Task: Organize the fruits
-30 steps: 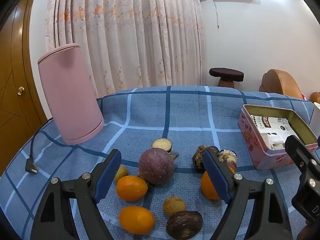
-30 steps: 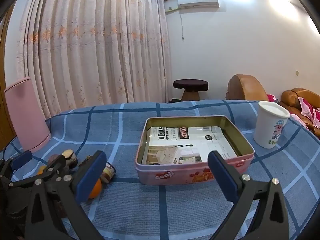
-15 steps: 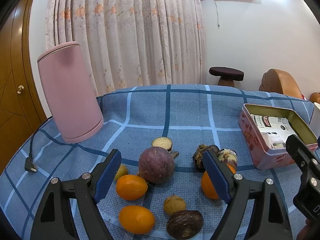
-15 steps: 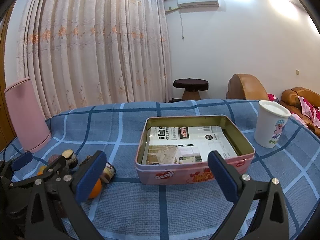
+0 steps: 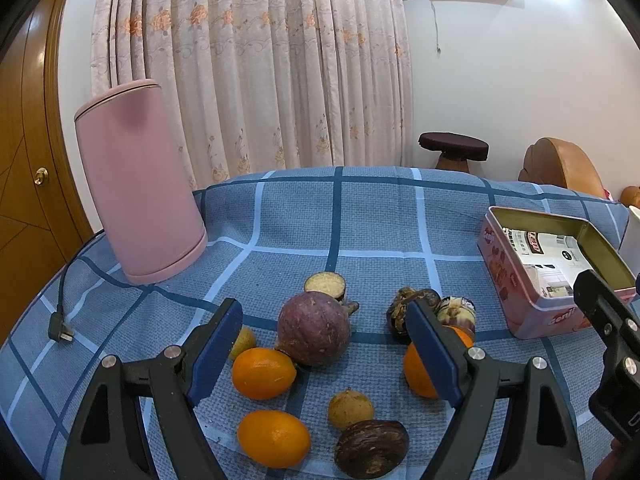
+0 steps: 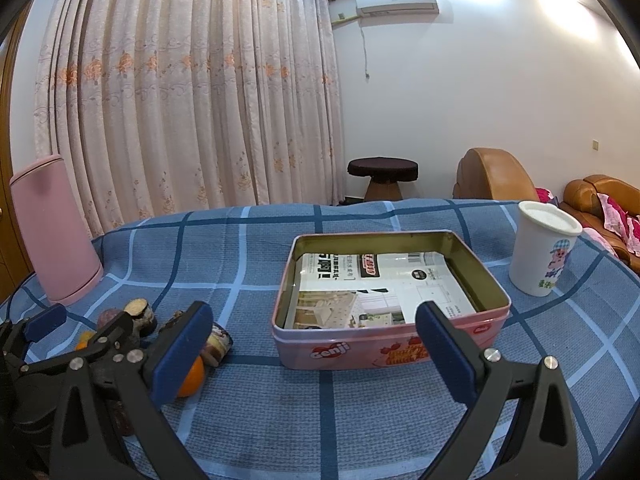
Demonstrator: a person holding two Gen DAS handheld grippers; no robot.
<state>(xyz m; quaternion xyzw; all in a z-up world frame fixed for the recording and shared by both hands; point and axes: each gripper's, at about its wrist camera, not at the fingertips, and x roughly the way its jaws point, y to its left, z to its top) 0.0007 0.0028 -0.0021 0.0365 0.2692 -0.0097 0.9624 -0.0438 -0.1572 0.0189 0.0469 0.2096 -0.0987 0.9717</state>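
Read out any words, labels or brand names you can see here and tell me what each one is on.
"Cenji": white lettering on the front wall of the pink tin; partly seen again in the left wrist view.
Printed sheet lying inside the tin: Chinese headline and a red-and-black logo, too small to read.
White cup: cartoon figure with small green characters below it, unreadable.
Air conditioner: no legible marking.

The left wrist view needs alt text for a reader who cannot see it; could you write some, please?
The open left gripper hovers over fruit on a blue checked tablecloth: a purple mangosteen, oranges and smaller brown fruits. A pink kettle stands behind on the left, an open pink tin on the right.
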